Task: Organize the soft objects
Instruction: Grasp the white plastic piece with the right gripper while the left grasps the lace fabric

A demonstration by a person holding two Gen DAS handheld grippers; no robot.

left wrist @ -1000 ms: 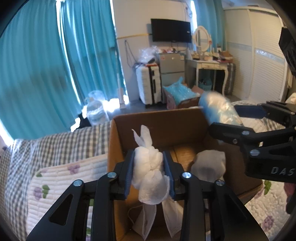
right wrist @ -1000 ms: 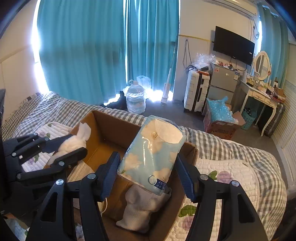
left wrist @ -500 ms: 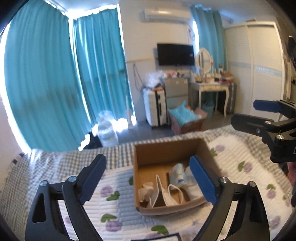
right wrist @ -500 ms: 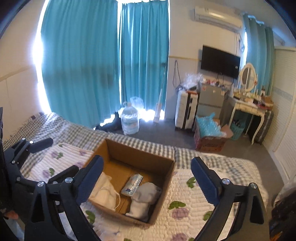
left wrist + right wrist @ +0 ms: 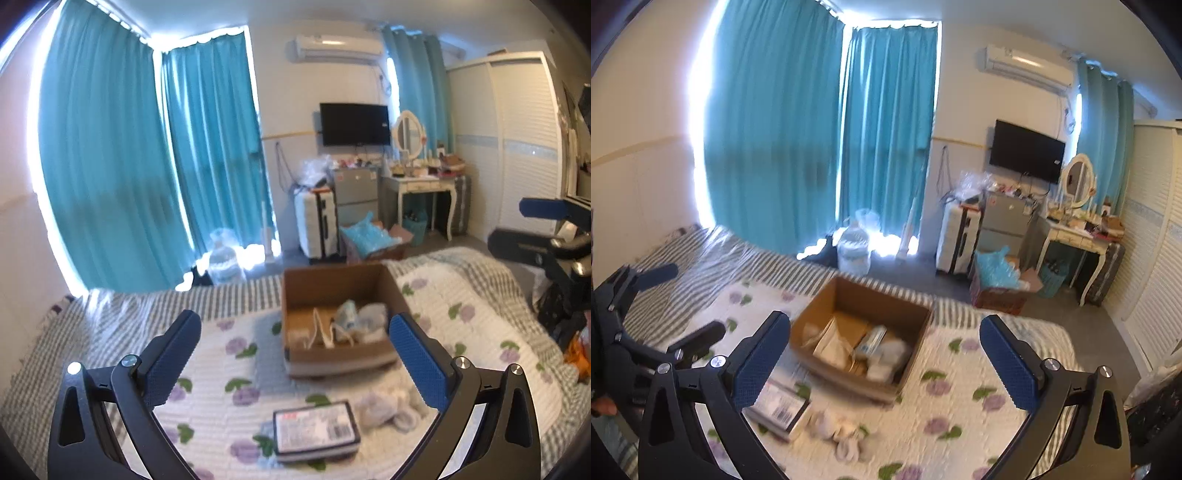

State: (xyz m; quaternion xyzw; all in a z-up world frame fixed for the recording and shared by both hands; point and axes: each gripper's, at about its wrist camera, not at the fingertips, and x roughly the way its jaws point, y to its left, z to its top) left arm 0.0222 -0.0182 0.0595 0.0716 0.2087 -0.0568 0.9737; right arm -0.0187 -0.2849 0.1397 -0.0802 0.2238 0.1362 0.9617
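Observation:
A brown cardboard box [image 5: 332, 284] stands on the flowered quilt [image 5: 236, 354] and holds several soft items: white cloths, a face mask and a blue tissue pack [image 5: 347, 315]. It also shows in the right wrist view [image 5: 864, 299]. A pale soft toy [image 5: 388, 410] and a dark flat pack with a barcode label [image 5: 316, 430] lie on the quilt in front of the box. The same two show in the right wrist view, the soft toy [image 5: 836, 430] and the pack [image 5: 779, 404]. My left gripper [image 5: 293, 354] is open and empty, held back above the quilt. My right gripper [image 5: 884, 354] is open and empty too.
The bed's far edge has a grey checked blanket [image 5: 207, 299]. Beyond it are teal curtains [image 5: 147, 177], a water jug [image 5: 221, 260], a white suitcase [image 5: 316, 225], a box with blue plastic [image 5: 373, 242], a dressing table [image 5: 424, 184] and a wardrobe [image 5: 517, 147].
Both grippers let go of their items into the box, opened wide, and pulled back and up. The box now looks smaller and farther, and the soft toy and pack have come into view.

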